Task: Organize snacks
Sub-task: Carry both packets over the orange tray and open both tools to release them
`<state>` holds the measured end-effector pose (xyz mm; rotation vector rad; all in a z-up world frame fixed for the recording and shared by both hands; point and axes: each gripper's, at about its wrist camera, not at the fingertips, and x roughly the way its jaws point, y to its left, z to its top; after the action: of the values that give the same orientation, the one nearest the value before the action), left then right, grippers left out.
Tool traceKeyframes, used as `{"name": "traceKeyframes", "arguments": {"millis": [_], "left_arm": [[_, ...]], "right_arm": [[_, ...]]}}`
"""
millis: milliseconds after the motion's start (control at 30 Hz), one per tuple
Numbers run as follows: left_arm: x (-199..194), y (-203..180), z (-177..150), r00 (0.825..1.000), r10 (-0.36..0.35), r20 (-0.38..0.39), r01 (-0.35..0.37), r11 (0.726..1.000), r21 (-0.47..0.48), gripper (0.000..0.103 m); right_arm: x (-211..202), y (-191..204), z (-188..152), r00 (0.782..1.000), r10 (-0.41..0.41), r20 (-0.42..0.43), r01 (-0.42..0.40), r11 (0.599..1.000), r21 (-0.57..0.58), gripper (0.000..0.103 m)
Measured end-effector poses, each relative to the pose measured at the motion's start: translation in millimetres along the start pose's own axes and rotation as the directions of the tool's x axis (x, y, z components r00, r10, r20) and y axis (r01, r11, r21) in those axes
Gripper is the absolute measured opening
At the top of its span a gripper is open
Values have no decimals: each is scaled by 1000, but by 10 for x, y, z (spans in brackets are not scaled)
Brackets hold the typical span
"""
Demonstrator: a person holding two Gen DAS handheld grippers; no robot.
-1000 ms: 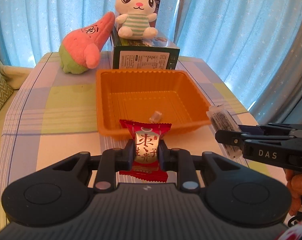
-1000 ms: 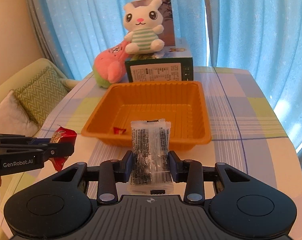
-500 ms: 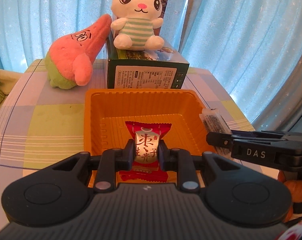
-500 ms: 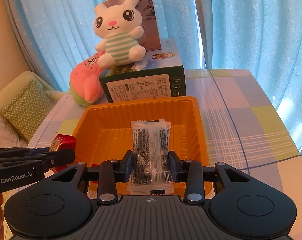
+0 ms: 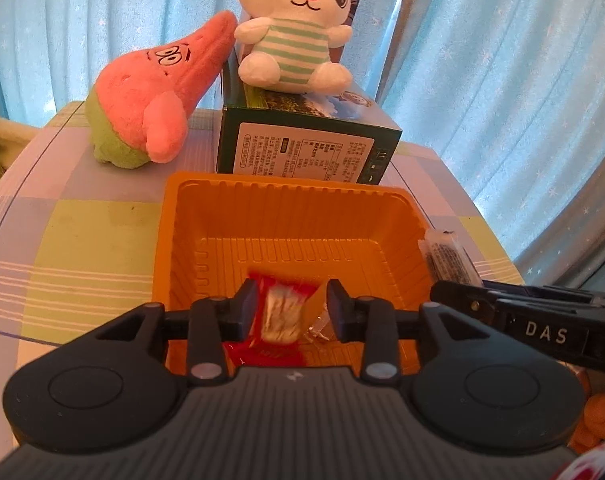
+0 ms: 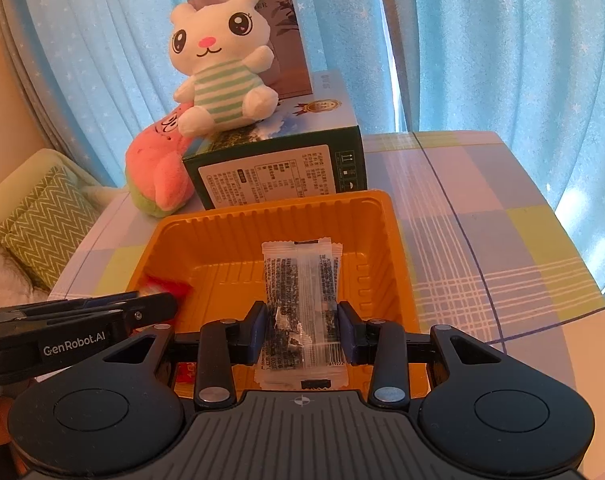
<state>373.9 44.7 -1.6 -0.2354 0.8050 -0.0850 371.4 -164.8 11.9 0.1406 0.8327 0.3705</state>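
- Snack drop under way — left gripper (image 5: 292, 310), jaws opening, lets the red snack packet (image 5: 282, 314) it pinched a second ago fall blurred into the orange tray (image 5: 302, 200).
- Right gripper (image 6: 302, 330) pinches the clear packet (image 6: 300, 280) above the tray — likely next in.

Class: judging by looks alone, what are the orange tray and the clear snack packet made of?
Tray: probably thin moulded plastic, glossy, with ribbed walls and a rolled rim.
Packet: apparently clear plastic film, shiny and crinkled, with crimped ends, print and dark contents showing through.
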Motion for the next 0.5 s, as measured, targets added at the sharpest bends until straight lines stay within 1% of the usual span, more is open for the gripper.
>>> {"name": "traceKeyframes", "arguments": {"millis": [267, 500], "left_arm": [[-142, 93, -105, 1000, 4, -5, -4, 1000, -5, 33], [-251, 152, -188, 1000, 5, 0, -5, 1000, -13, 33]], "right_arm": [[72, -31, -10, 1000, 1, -15, 0, 1000, 8, 38], [124, -28, 27, 1000, -1, -9, 1, 1000, 19, 38]]}}
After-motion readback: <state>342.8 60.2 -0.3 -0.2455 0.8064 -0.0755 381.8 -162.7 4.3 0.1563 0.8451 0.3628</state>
